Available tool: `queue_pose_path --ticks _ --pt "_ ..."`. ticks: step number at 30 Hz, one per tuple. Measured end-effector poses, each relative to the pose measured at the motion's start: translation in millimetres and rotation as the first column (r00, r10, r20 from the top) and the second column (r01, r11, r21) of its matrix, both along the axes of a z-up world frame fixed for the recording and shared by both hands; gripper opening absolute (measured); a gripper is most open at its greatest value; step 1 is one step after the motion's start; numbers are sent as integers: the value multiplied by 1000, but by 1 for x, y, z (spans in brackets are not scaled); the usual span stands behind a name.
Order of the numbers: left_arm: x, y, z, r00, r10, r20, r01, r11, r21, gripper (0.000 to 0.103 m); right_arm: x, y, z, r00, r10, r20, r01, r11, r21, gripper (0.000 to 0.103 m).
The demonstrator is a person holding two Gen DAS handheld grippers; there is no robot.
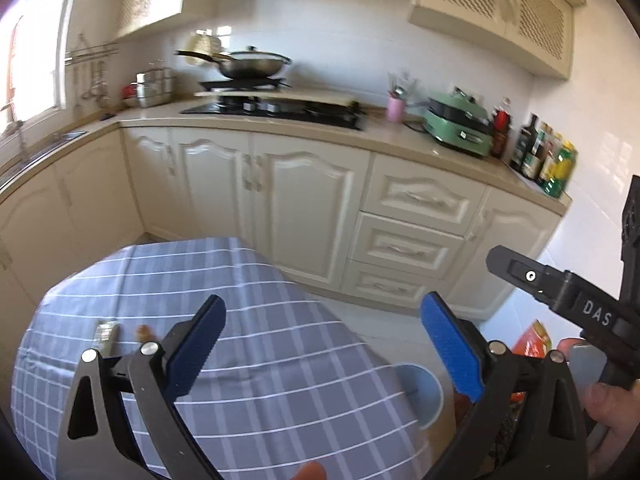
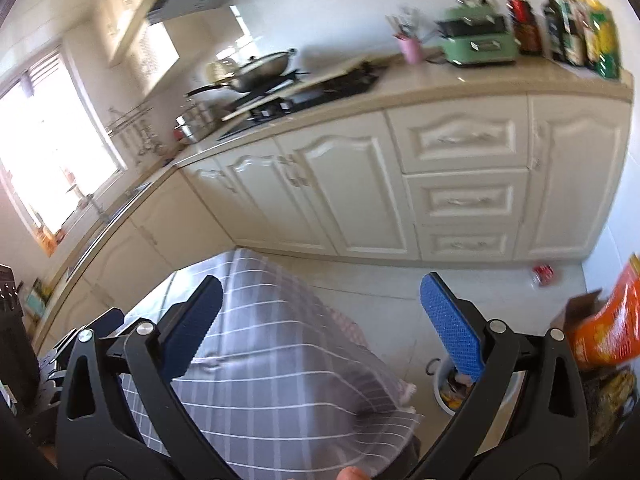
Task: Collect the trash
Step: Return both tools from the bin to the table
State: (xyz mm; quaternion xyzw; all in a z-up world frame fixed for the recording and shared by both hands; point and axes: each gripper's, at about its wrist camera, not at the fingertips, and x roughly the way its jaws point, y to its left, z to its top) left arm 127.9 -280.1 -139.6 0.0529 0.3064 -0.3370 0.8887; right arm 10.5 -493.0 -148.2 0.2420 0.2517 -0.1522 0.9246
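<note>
My left gripper (image 1: 324, 344) is open and empty above a table with a grey checked cloth (image 1: 248, 320). On the cloth to its left lie a small crumpled wrapper (image 1: 106, 334) and a small brownish scrap (image 1: 143, 333). A pale blue bin (image 1: 424, 394) stands on the floor by the table's right edge; in the right wrist view the bin (image 2: 444, 390) holds scraps. My right gripper (image 2: 320, 328) is open and empty above the table's corner; it also shows at the right of the left wrist view (image 1: 560, 292).
An orange carton (image 2: 608, 328) stands in an open cardboard box at the right. A red can (image 2: 543, 274) lies on the floor by the cream cabinets (image 2: 360, 184). The counter holds a wok (image 1: 252, 62), a pink cup (image 1: 395, 108), a green appliance (image 1: 460, 124) and bottles.
</note>
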Motion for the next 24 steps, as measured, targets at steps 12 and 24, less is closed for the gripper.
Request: queue_pose_path --ticks 12,24 --pt "36 128 -13 968 248 27 -249 969 10 96 69 114 3 965 252 -69 -259 959 -116 97" --pt "104 190 -79 929 368 -41 -362 925 117 96 143 184 -39 899 394 -189 -420 898 -128 97"
